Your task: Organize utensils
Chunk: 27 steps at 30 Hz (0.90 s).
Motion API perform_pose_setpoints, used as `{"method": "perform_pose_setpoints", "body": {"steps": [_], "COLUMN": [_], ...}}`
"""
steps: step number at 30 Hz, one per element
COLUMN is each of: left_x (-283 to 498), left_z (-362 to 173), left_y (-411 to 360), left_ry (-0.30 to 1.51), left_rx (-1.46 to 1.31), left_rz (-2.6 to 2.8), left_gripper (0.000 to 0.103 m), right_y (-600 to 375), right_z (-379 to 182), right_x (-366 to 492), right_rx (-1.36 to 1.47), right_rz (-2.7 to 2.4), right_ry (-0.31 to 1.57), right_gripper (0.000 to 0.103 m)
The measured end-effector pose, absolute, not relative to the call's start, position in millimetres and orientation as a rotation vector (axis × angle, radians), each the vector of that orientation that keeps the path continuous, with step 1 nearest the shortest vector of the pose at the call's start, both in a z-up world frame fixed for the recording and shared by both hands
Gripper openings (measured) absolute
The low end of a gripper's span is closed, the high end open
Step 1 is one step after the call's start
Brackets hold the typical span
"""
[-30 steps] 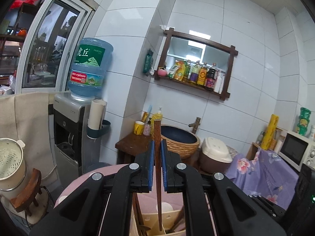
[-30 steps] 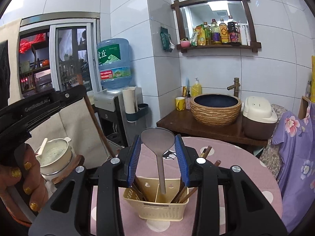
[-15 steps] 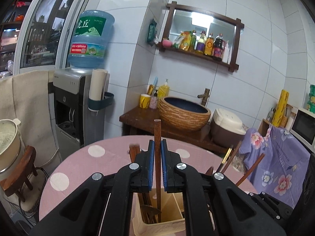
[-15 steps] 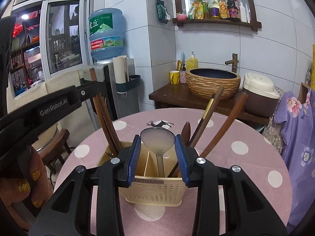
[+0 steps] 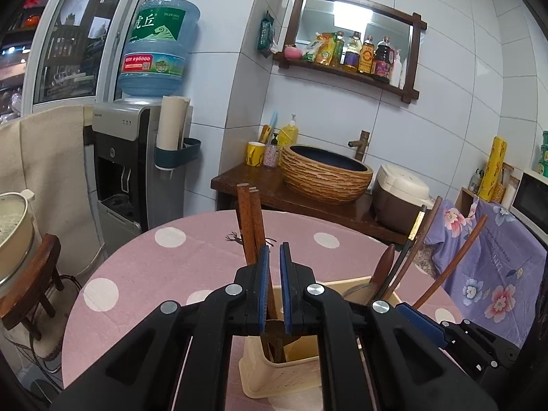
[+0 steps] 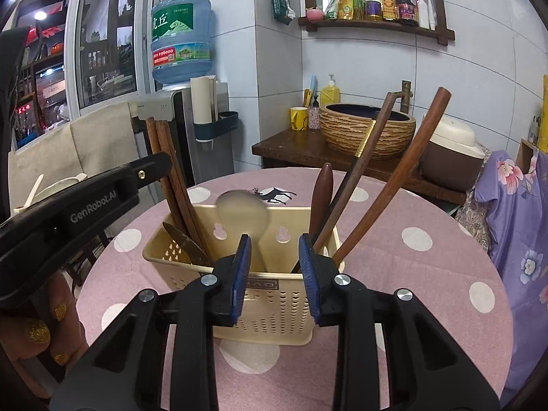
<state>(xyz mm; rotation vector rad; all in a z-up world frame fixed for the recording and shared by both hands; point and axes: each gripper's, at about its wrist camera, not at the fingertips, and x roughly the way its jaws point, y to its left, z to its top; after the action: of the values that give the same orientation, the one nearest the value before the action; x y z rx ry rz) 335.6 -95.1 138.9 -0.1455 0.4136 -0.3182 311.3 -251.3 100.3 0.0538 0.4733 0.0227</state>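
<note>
Left tool (image 5: 274,257) hung pinched nearly shut and empty above the cream utensil basket (image 6: 260,294) on the pink dotted desk (image 6: 411,274), chopsticks (image 5: 251,226) beside it. Right tool (image 6: 275,250) was closing, clear of the steel spoon (image 6: 243,214) standing in the basket.

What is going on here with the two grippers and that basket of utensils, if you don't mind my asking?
A person is sorting utensils into a cream caddy on a pink dotted table, holding a gripper in each hand. The left gripper is shut and holds nothing; brown chopsticks stand in the caddy's left compartment just beyond it. The right gripper is over the caddy with its jaws closing, and a metal spoon stands blurred in the middle compartment, not pressed by the pads. Long wooden utensils lean on the right.
</note>
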Motion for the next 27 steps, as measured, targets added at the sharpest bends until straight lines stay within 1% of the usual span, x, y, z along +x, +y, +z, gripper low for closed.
{"method": "perform_pose_setpoints", "body": {"steps": [2, 4, 5, 6, 7, 8, 9, 10, 11, 12, 13, 15, 19, 27], "left_x": [328.9, 319.0, 314.4, 306.6, 299.6, 293.1, 285.1, 275.4, 269.9, 263.0, 254.0, 236.9, 205.2, 126.9], "left_z": [142.3, 146.3, 147.1, 148.5, 149.2, 149.2, 149.3, 148.6, 147.7, 145.9, 142.4, 133.3, 111.1, 68.0], "left_y": [-91.8, -87.9, -86.0, -81.4, -76.8, -72.4, -66.7, -60.3, -57.0, -53.0, -48.6, -42.3, -33.1, -11.8], "left_ry": [0.405, 0.384, 0.372, 0.354, 0.336, 0.317, 0.295, 0.276, 0.269, 0.261, 0.25, 0.242, 0.258, 0.273], "left_rx": [-0.149, -0.145, -0.145, -0.15, -0.157, -0.167, -0.178, -0.183, -0.183, -0.183, -0.18, -0.162, -0.128, -0.177], "left_rz": [-0.327, -0.327, -0.326, -0.32, -0.312, -0.301, -0.288, -0.278, -0.274, -0.269, -0.265, -0.253, -0.221, -0.135], "left_gripper": [0.008, 0.012, 0.024, 0.046, 0.057, 0.069, 0.075, 0.078, 0.087, 0.096, 0.098, 0.097, 0.098, 0.098], "right_y": [-250.4, -248.0, -246.3, -244.5, -243.1, -242.6, -241.6, -240.7, -240.6, -240.9, -241.2, -241.8, -241.0, -233.4], "right_z": [101.9, 103.4, 104.6, 105.5, 106.0, 106.2, 106.3, 106.2, 105.7, 105.3, 103.7, 98.0, 82.6, 40.2], "right_x": [305.8, 297.3, 289.9, 284.7, 276.5, 269.4, 260.7, 251.2, 243.1, 233.6, 223.2, 198.5, 157.6, 87.2], "right_rx": [0.046, 0.031, 0.019, 0.012, 0.003, -0.005, -0.015, -0.026, -0.031, -0.032, -0.028, -0.019, 0.003, 0.124], "right_rz": [0.025, 0.025, 0.02, 0.018, 0.015, 0.006, -0.01, -0.027, -0.038, -0.046, -0.049, -0.062, -0.115, -0.179], "right_ry": [0.465, 0.448, 0.432, 0.421, 0.407, 0.396, 0.382, 0.367, 0.355, 0.34, 0.324, 0.289, 0.244, 0.255], "right_gripper": [0.031, 0.036, 0.038, 0.044, 0.05, 0.053, 0.059, 0.067, 0.07, 0.076, 0.082, 0.089, 0.097, 0.097]}}
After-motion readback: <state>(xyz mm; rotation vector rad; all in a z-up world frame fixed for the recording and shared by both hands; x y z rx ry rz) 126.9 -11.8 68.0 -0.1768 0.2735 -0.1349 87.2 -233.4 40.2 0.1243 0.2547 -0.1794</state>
